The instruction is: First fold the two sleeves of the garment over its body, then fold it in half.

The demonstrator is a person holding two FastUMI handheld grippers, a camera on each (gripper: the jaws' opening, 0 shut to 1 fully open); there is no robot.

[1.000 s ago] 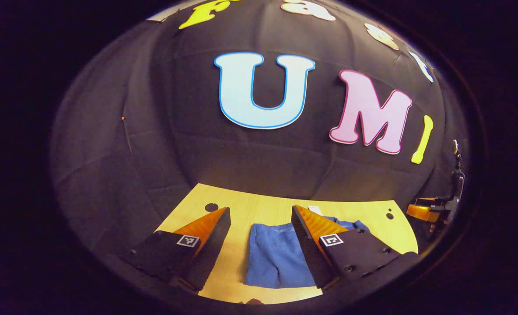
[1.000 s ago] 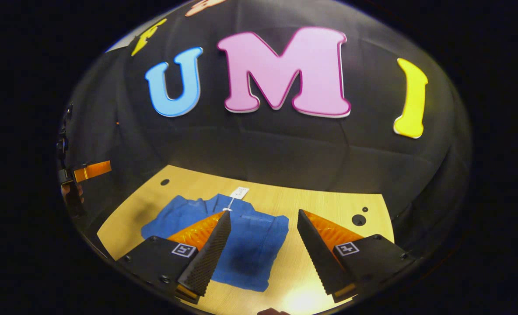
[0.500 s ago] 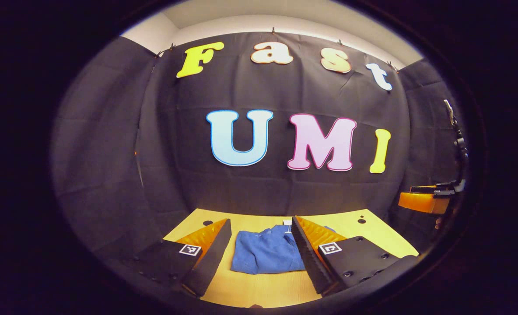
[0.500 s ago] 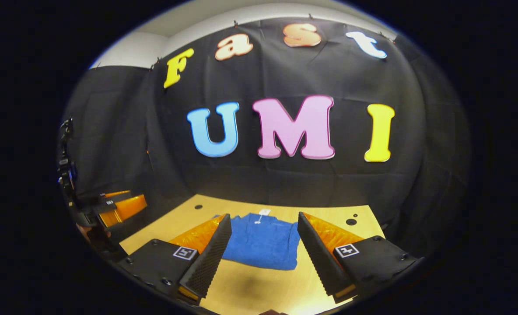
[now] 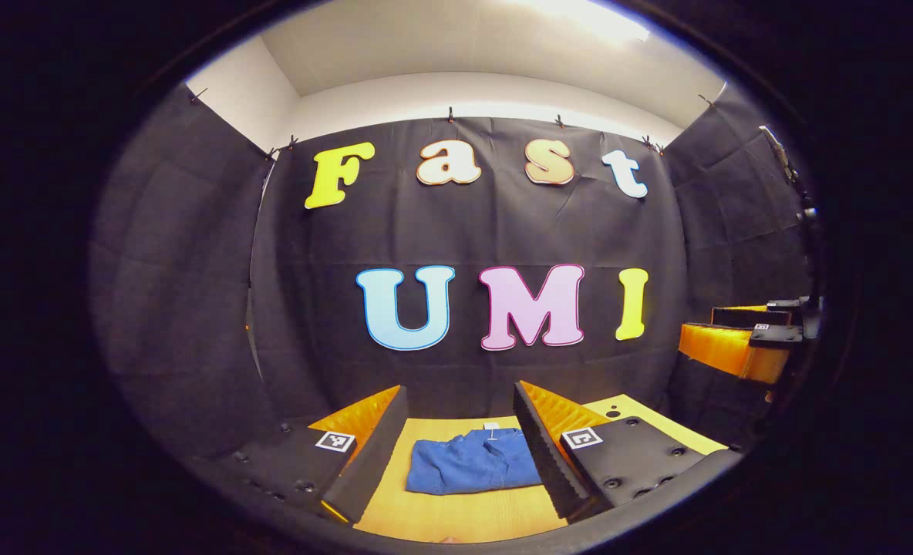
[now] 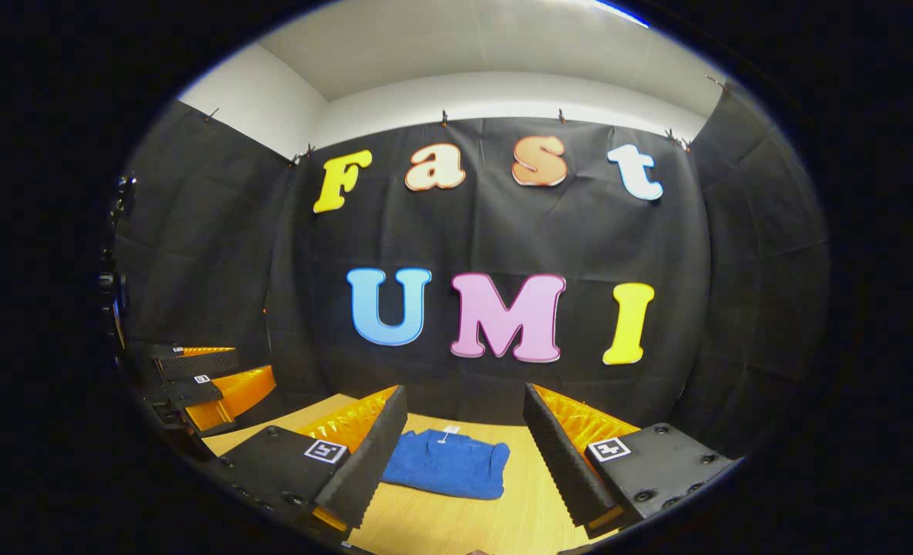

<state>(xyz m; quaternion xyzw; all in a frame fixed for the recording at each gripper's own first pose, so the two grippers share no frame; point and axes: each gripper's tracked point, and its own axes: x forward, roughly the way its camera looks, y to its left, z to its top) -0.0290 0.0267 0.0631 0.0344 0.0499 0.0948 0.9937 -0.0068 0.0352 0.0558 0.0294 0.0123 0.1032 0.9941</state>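
In the left gripper view, met black booth cloth [image 5: 186, 308] from 9 o'clock across to 3 o'clock, clipped up under a white ceiling [image 5: 441, 46] at 12 o'clock. At 6 o'clock found the left gripper [image 5: 460, 387], spread wide, with nothing between its fingers and nothing touched. Between those fingers, farther off, saw the blue garment [image 5: 472, 462] lying flat on the wooden table [image 5: 456, 516], folded into a compact rectangle with no sleeve sticking out. Noted a small white tag [image 5: 491, 425] at the garment's far edge, toward 12 o'clock. Near 5 o'clock, picked out a dark round hole [image 5: 615, 414] in the tabletop. At 3 o'clock caught the right gripper [image 5: 734, 339], raised well above the table, fingers apart.

In the right gripper view, spotted the left gripper [image 6: 210, 378] at 8 o'clock, held off the table's left side, well apart from the garment. At 6 o'clock found the right gripper [image 6: 465, 388] gaping just as wide, empty, clear of everything. Beyond its fingers, saw the garment [image 6: 445, 466] partly hidden behind the left-hand finger, flat on the table [image 6: 526, 501], tag [image 6: 450, 430] again at the far edge. Could not tell how many layers lay in the fold.
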